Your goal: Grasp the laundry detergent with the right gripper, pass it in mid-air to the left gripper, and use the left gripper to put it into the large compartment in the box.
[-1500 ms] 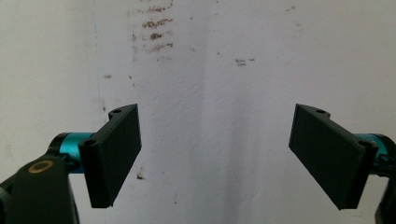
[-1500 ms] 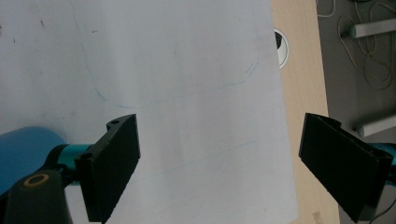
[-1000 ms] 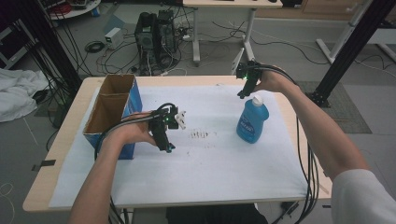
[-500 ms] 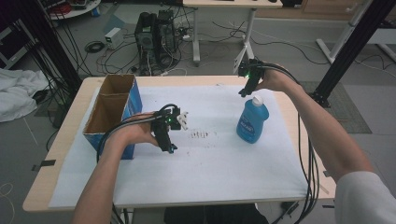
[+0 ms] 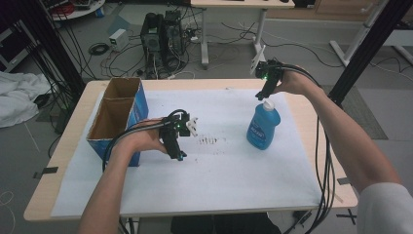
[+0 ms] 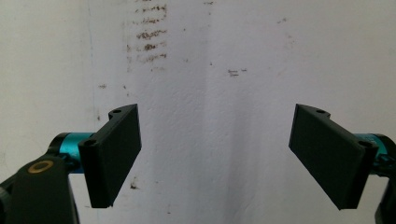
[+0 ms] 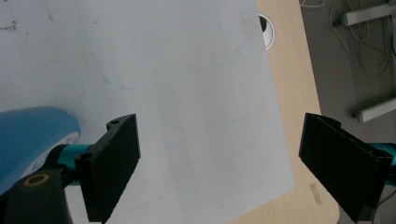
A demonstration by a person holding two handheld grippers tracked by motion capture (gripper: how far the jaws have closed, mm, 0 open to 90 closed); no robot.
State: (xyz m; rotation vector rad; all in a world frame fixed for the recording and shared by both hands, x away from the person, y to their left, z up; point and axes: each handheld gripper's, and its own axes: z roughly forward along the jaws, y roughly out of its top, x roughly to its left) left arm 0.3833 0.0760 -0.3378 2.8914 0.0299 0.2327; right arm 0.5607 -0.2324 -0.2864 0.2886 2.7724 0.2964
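- Step in hand, as I judge it: the approach to the blue bottle (image 5: 263,127), before any grasp. Nothing is held by either gripper.
- My right gripper (image 5: 264,94) hangs just above the bottle's white cap (image 5: 267,104), pointing down. In the right gripper view its jaws stand wide apart with nothing between them; the bottle's blue shoulder (image 7: 32,140) sits off past the left jaw, not in the gap.
- The bottle stands upright on the white sheet (image 5: 219,180) that covers the table (image 5: 68,146), right of centre, well apart from the cardboard box (image 5: 117,117) at the left edge.
- My left gripper (image 5: 176,152) is low over the sheet beside the box, near some brown smudges (image 5: 208,141). Jaws wide, bare sheet between them in the left gripper view (image 6: 210,140).
- From the high view I cannot tell whether the right jaw tips already touch the cap or sit just short of it; the picture is too coarse there.
- Next move, my judgement: shift the right gripper so the cap or neck falls squarely between the jaws, lower, then close. The offset in the right gripper view says centring comes first.
- Risk: closing off-centre could tip the bottle, as it stands free.
- Left gripper has no job yet; it could steady the bottle body if needed.
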